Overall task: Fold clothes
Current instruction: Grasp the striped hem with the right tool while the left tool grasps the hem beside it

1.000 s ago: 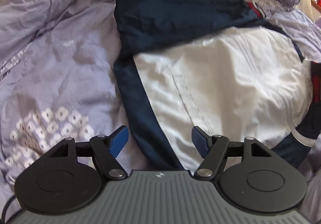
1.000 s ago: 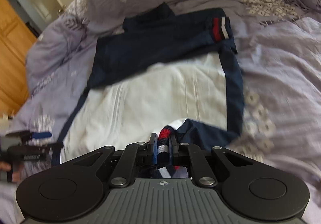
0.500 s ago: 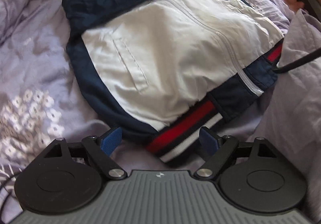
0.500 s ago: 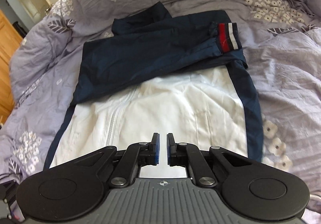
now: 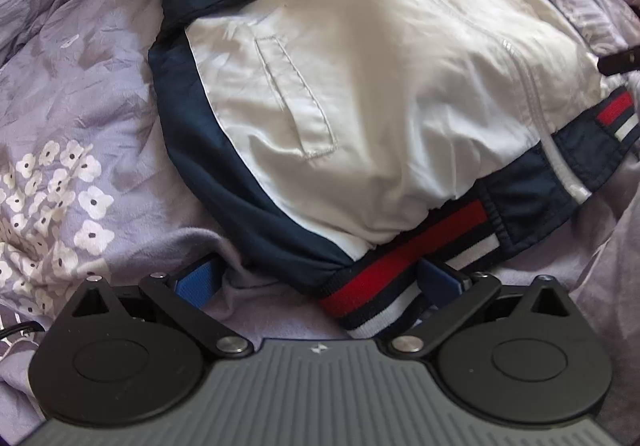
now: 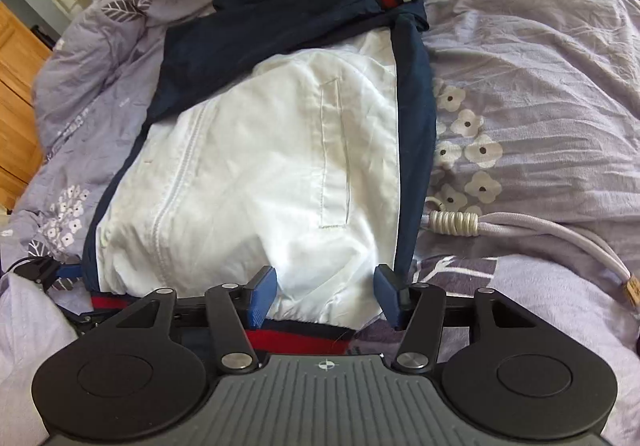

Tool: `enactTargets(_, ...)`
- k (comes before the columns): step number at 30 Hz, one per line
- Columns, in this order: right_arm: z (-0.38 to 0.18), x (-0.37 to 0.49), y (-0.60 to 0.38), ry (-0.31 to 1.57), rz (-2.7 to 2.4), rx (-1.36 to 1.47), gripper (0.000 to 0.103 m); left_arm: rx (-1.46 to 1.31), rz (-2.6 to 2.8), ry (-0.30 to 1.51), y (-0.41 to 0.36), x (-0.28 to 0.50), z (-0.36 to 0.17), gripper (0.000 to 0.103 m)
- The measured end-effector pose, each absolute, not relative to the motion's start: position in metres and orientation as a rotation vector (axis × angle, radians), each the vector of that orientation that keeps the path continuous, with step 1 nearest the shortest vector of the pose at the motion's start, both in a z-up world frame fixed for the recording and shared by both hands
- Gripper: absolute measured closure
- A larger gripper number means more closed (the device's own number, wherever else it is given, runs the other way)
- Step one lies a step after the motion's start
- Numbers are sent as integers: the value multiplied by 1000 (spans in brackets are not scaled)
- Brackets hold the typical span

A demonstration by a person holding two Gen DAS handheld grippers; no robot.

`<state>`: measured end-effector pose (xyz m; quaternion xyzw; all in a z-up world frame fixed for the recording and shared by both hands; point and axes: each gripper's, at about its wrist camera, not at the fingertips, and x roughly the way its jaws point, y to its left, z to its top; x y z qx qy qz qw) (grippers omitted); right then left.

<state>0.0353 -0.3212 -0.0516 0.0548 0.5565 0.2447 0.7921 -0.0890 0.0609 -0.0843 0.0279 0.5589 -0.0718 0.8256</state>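
I'm working on a bed, its lilac flowered duvet [image 6: 540,58] under everything. On it lies the jacket [image 6: 280,150] — white front panel, navy sides, one navy sleeve [image 6: 288,18] already laid across the chest with its striped cuff at the far right. So I judge the sleeves are done and the bottom-up fold is the step in hand.

The striped hem band [image 5: 404,266] is the part nearest me. My left claw [image 5: 316,282] has just been opening and now stands as wide as it goes, the hem's left corner between its jaws but not pinched. My right claw [image 6: 324,298] has just been opening too, released, its pads astride the white cloth just above the hem on the jacket's other side (nothing gripped there either).

Next, I reckon, both claws need to sink a little and clench on the band itself — catching both layers — then lift together toward the collar. A grey cable [image 6: 532,230] lies beside the jacket's right edge; I'd keep clear of it.
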Motion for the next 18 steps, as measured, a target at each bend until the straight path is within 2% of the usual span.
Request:
enactTargets(5,-48,23,-334,1224,562,120,46,-196,-173,1194,94,-83,-75,2)
enactTargets(10,-69,18,-329,1272,559,156,46,-237,-142,1273,90,-72,-97,5)
enactTargets(11,-73,18,-328,1277,557,175,48,-207,-139,1283,85,-70,-100,7)
enactTargets(12,-75,19,-327,1276,561,193,58,-176,-137,1285,80,-68,-101,8)
enactTargets(13,-74,20,-326,1269,569,205,77,-159,-140,1283,76,-69,-98,17)
enactTargets(14,-74,20,-325,1262,576,217,80,-147,-144,1281,74,-69,-94,29)
enactTargets(15,-71,20,-324,1246,585,215,84,-145,-142,1284,73,-69,-90,35)
enactTargets(17,-57,21,-324,1196,612,220,91,-188,-139,1292,81,-67,-81,55)
enactTargets(18,-50,22,-324,1170,625,226,91,-234,-139,1296,89,-65,-77,59)
